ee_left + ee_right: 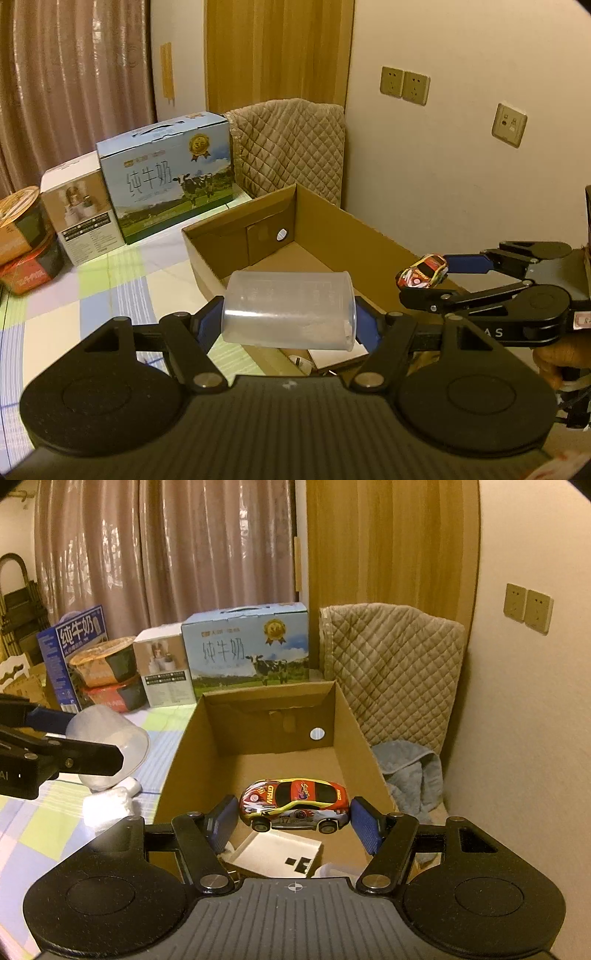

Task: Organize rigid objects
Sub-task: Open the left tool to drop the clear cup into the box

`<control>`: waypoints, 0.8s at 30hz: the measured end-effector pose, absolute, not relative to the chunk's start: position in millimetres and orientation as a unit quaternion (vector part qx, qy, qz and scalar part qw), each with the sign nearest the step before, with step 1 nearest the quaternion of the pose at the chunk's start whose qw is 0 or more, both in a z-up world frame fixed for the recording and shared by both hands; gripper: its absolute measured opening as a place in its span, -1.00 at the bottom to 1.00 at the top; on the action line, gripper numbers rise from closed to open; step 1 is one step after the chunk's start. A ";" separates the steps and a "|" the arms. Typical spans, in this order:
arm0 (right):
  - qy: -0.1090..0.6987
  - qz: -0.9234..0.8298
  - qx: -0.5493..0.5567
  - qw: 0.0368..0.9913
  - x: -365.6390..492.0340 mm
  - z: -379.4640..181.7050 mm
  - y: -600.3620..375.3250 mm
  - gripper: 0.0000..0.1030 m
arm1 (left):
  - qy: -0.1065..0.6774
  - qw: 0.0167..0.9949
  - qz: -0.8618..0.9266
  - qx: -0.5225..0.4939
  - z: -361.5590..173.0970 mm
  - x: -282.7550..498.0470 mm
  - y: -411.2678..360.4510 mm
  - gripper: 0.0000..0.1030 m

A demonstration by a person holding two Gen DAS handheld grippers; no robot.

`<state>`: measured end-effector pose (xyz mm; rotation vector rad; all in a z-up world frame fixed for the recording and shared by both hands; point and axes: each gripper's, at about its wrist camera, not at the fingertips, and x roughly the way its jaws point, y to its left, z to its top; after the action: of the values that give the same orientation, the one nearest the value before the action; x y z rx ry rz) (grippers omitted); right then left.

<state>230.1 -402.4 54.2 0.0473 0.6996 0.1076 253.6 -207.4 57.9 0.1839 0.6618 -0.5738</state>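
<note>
Two rigid objects are being carried above the open cardboard box (347, 716). Nearest, a translucent plastic cup (290, 310) is being clamped sideways in the left gripper (290, 319); being light, slick and slightly yielding, it is judged best held across its wall. The toy car (294, 805) is being pinched nose to tail by the right gripper (294, 819), probably hard and light. Farther in, white items on the box floor are being partly hidden.
</note>
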 end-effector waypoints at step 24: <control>0.416 0.119 -0.039 0.901 319.8 -9.4 -417.2 0.23 | 0.387 0.872 -0.270 0.131 -6.8 365.7 -268.0 0.33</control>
<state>319.8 -417.2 -9.4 -0.0811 0.8607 0.2467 365.7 -268.0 -6.8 0.2737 0.8084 -0.5653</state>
